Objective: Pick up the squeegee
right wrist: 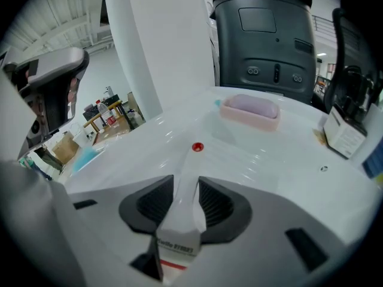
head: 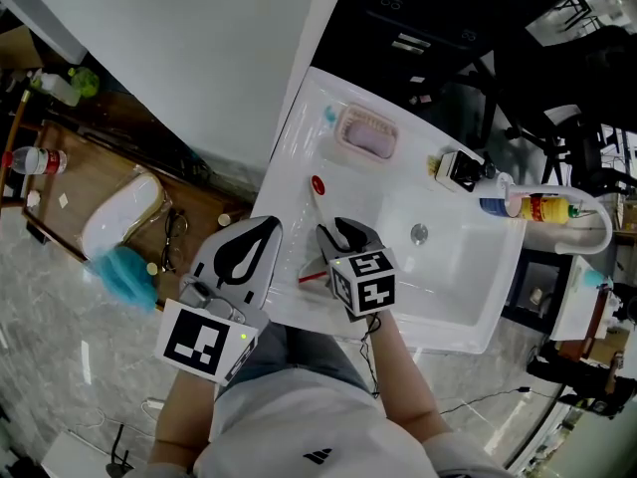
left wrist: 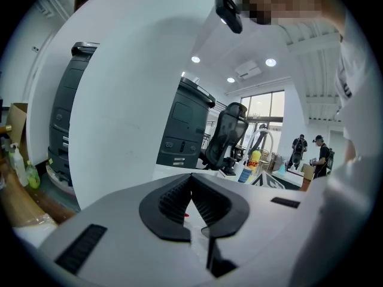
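Two right gripper (right wrist: 185, 180) fingers (right wrist: 152, 205) stood wide astride the squeegee (right wrist: 178, 235) handle; off-centre closing could skid it away.

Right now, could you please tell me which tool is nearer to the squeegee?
Right. The right tool straddles the handle of the squeegee; the left tool hangs to its left, not touching it.

White squeegee (right wrist: 184, 187) with a red dot at the handle end and a red strip; white sink (head: 468, 297); pale pink soap dish (head: 368, 132); black ribbed fingers (right wrist: 149, 205); marker cube (head: 363, 282) in black-and-white squares.
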{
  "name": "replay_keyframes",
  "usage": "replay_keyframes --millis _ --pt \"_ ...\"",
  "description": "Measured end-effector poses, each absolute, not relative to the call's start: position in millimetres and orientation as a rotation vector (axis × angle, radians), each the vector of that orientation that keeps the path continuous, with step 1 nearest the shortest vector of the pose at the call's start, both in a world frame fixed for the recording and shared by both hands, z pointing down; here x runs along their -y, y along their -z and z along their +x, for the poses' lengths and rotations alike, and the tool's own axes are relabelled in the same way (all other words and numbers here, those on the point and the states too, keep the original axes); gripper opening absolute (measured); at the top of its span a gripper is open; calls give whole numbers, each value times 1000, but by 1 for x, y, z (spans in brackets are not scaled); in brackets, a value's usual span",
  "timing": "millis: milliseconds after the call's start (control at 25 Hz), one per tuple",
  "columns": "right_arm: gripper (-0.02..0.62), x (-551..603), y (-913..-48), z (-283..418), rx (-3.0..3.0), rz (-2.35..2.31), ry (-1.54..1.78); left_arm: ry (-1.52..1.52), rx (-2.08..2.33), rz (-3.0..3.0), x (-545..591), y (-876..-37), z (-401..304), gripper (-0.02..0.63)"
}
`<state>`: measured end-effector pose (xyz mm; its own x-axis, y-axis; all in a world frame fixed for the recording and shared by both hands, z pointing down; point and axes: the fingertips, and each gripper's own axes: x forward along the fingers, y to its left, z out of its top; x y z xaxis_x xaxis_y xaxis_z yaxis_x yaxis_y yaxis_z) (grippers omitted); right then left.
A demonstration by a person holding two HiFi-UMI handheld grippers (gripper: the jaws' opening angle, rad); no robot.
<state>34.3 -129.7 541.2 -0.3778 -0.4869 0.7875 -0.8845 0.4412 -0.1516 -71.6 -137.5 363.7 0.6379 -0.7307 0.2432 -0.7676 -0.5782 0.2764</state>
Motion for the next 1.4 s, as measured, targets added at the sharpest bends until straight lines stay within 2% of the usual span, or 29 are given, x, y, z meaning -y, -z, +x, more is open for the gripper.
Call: replay_keyframes --millis 160,440,1400 --pt "133 132 -543 36 2002 1187 -774 -146 1192 2497 138 -366 -74 12" --pt "97 135 -539 41 1990 1270 -787 -147 1204 2499 137 -365 -78 12" --pt "95 129 -481 45 2166 1326 -714 -154 1137 2562 119 -354 -48 12"
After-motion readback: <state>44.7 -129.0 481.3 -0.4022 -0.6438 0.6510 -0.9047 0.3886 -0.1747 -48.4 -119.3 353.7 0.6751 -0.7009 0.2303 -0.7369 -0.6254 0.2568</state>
